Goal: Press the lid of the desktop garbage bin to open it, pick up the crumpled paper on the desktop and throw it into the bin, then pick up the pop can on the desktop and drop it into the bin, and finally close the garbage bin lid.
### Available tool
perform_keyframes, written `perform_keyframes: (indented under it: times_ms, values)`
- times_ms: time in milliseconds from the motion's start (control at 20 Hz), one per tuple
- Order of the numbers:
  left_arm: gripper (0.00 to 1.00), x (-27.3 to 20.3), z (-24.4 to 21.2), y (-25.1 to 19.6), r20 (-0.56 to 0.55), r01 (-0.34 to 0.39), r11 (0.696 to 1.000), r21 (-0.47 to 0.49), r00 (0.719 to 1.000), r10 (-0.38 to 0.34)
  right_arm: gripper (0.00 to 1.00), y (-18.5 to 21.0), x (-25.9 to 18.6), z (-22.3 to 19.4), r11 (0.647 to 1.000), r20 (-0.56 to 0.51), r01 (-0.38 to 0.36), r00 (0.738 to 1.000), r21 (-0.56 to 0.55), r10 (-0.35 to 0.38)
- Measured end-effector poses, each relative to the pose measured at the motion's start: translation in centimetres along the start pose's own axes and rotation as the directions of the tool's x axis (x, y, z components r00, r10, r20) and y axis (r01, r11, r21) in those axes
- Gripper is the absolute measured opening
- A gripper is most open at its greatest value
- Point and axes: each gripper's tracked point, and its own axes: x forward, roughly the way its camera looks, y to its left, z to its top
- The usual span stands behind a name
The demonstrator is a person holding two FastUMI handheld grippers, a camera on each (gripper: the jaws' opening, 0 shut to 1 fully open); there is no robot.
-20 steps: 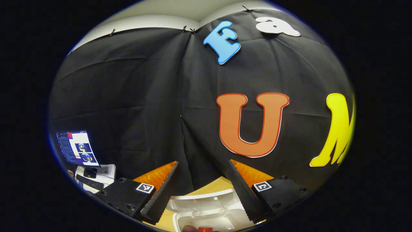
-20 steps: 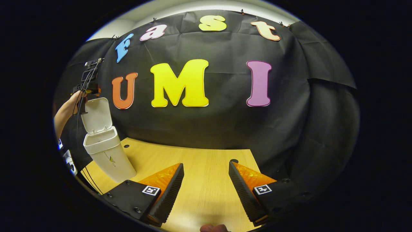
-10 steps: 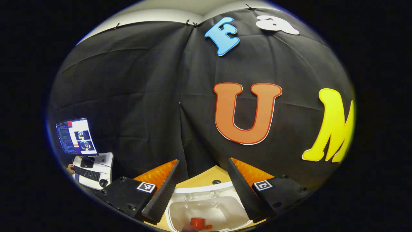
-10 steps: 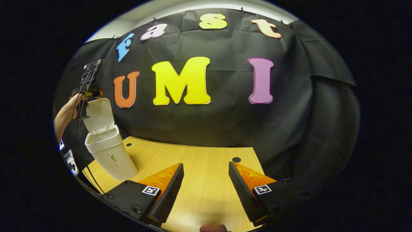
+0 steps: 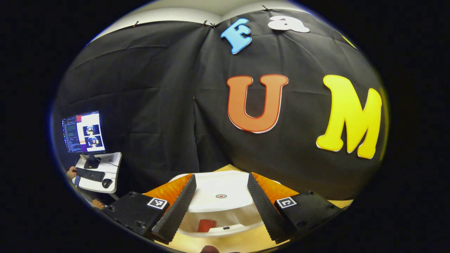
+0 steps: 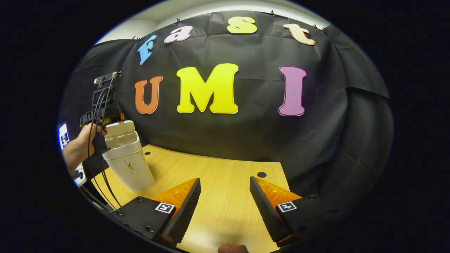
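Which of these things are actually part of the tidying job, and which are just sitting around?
Part of the job:
- white bin
- its lid, partly lowered
- red can inside the bin
- left gripper

Just around:
- monitor
- keyboard
- mouse

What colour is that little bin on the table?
The bin is white, lid included, with a small logo on its side. The right gripper view shows it best.

One white bin [image 6: 129, 165] with one lid [image 5: 219, 195] stands near the table's [image 6: 218, 196] left edge. One red can [image 5: 206, 225] lies inside. Two grippers [image 5: 219, 207] [image 6: 221, 205], one monitor [image 5: 83, 132], one keyboard [image 5: 89, 174], one mouse [image 5: 107, 182].
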Motion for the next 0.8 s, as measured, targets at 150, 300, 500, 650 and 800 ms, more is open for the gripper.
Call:
perform_keyframes:
  times_ms: [150, 300, 500, 650, 800]
  values:
    - [0.92, 0.1, -3.8, -0.3, -0.064, 0.002, 1.000, 0.021, 0.998, -0.001, 0.90, -0.3, -0.5, -0.5, 1.000, -0.014, 0.015, 1.000, 0.009, -0.015]
    - [0.92, 0.4, -4.7, -0.3, -0.049, 0.019, 0.999, 0.034, 0.999, -0.017, 0.90, 0.0, -0.8, -0.7, 1.000, -0.018, 0.022, 1.000, 0.000, -0.022]
    - [0.92, 0.3, -5.3, -0.2, -0.013, 0.034, 0.999, 0.028, 0.999, -0.034, 0.90, 1.0, -1.2, 0.0, 1.000, 0.011, 0.020, 1.000, 0.006, -0.020]
    - [0.91, 0.2, -5.4, -0.5, 0.044, 0.062, 0.996, 0.059, 0.997, -0.065, 0.90, 1.9, -1.1, 0.2, 1.000, 0.025, 0.016, 1.000, -0.006, -0.016]
    - [0.89, 0.0, -5.7, -0.1, 0.082, 0.092, 0.994, 0.056, 0.992, -0.096, 0.90, 2.5, -0.8, -0.2, 1.000, 0.013, 0.008, 1.000, 0.016, -0.008]
